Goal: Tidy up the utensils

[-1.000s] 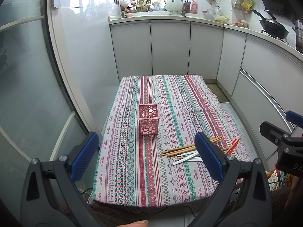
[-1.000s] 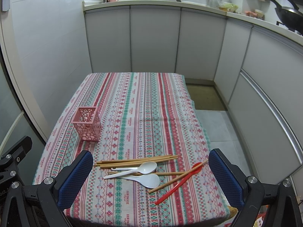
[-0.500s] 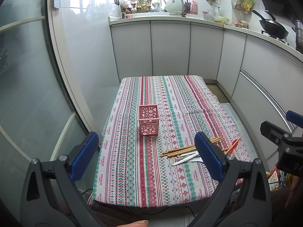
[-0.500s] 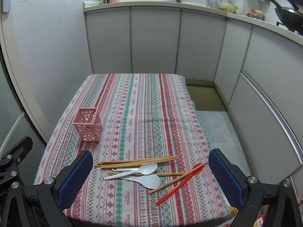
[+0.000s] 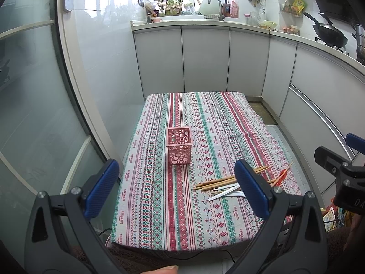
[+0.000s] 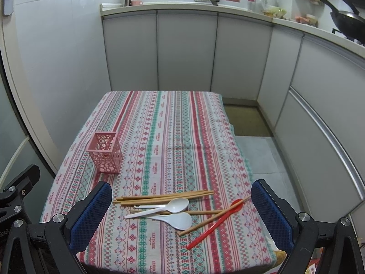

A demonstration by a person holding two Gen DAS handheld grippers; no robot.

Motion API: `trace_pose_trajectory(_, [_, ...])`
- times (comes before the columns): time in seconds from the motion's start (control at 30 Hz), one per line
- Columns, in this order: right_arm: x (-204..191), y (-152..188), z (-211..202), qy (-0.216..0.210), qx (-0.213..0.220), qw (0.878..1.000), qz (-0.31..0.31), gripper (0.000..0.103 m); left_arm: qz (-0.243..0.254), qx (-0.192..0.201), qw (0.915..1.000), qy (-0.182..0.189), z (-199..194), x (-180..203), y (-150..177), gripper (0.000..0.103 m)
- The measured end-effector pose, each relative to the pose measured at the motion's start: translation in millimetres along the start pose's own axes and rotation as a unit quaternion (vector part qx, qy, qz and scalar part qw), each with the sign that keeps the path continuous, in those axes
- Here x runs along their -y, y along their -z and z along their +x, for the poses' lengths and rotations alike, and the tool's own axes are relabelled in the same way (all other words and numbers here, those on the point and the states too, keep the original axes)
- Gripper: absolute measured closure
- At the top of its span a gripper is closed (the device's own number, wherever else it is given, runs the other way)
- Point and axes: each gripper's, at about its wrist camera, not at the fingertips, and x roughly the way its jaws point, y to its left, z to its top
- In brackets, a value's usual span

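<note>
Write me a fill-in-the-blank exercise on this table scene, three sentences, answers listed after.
1. The pink holder contains ____ utensils.
2. Among the chopsticks lie two white spoons and one ____ spoon.
3. The left gripper and right gripper both have their jaws ____.

Missing words: no; red; open

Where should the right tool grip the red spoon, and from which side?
Probably the handle end of the red spoon, from above, fingers across it. It lies flat, that end is free, while a chopstick lies close along its bowl end.
</note>
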Motion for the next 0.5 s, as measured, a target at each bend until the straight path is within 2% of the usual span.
trace_pose_trajectory(0.27, [5, 0, 7, 0.006, -0.003, 1.000, 0.006, 0.003, 0.004, 0.005, 1.0000, -0.001, 7, 3, -1, 0.002])
trace_pose_trajectory(0.5, [14, 1, 23, 0.015, -0.018, 1.000, 0.012, 0.002, 0.010, -0.001, 0.9989, 0.046, 22, 12, -3, 0.002])
